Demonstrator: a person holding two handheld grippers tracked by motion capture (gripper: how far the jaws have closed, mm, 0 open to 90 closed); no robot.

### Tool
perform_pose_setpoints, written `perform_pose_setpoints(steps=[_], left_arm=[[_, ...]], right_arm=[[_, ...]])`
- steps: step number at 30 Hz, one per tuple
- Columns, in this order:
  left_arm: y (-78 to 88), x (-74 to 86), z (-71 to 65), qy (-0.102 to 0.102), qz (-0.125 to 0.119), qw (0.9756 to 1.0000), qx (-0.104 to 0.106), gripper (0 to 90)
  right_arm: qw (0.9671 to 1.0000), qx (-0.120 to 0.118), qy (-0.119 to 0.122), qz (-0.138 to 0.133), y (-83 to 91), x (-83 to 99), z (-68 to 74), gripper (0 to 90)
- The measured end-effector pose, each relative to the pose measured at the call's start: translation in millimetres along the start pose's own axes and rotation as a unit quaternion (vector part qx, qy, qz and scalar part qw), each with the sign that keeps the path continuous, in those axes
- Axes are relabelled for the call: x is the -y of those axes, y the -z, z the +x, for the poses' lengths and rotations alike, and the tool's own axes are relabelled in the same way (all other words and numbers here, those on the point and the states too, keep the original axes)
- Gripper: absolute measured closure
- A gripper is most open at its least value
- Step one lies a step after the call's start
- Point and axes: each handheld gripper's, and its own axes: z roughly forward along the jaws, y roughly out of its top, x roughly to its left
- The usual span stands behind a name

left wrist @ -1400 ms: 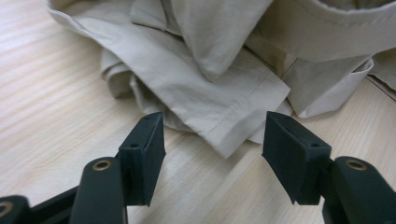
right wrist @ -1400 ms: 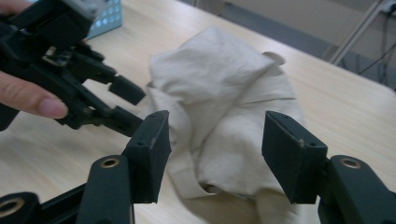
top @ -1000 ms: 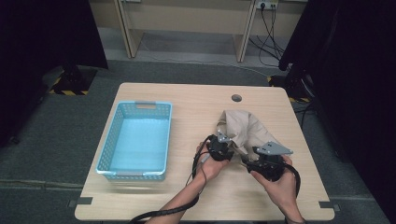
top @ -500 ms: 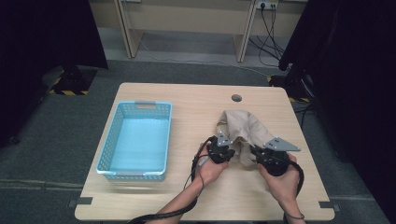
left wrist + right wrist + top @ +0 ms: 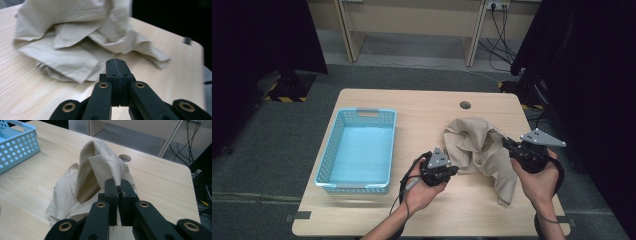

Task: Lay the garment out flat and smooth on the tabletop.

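Note:
A crumpled beige cloth (image 5: 477,145) lies right of the table's middle. My left gripper (image 5: 453,171) sits at the cloth's near left edge. In the left gripper view its jaws (image 5: 116,61) are pressed together, their tip in a fold of the cloth (image 5: 75,55). My right gripper (image 5: 508,145) is at the cloth's right side. In the right gripper view it (image 5: 119,183) is shut on a raised peak of the cloth (image 5: 97,157), held up off the wood. A loose tail of cloth (image 5: 507,192) trails toward the front right.
A light blue mesh basket (image 5: 357,187) stands empty on the left half of the wooden table (image 5: 422,110); its corner (image 5: 17,147) shows in the right gripper view. A round cable hole (image 5: 465,105) sits behind the cloth. Dark curtains flank the table; cables lie on the floor behind.
Both hands have risen and drawn apart, the right one moving further right. The cloth has been pulled wider, one part lifted into a peak and a tail stretched toward the front right.

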Motion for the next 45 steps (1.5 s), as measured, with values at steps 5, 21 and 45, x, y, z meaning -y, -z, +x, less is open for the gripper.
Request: perform_pose_setpoints(steps=[5, 21, 45], left_arm=[[-33.4, 9.5, 15.1, 0.031, 0.047, 0.9974, -0.046, 56.4], [-89.1, 4.1, 24.9, 0.054, 0.103, 0.9902, -0.078, 39.1], [-57.0, -5.3, 6.8, -0.021, 0.065, 0.9972, -0.029, 89.9]], right_arm=[[1.0, -0.006, 0.001, 0.003, -4.6, -0.7, 4.3, 86.6], [0.9999, -0.016, 0.003, 0.004, -4.6, -0.6, 8.0, 86.6], [0.9999, -0.009, -0.003, -0.005, 2.9, -5.0, -2.0, 86.5]])
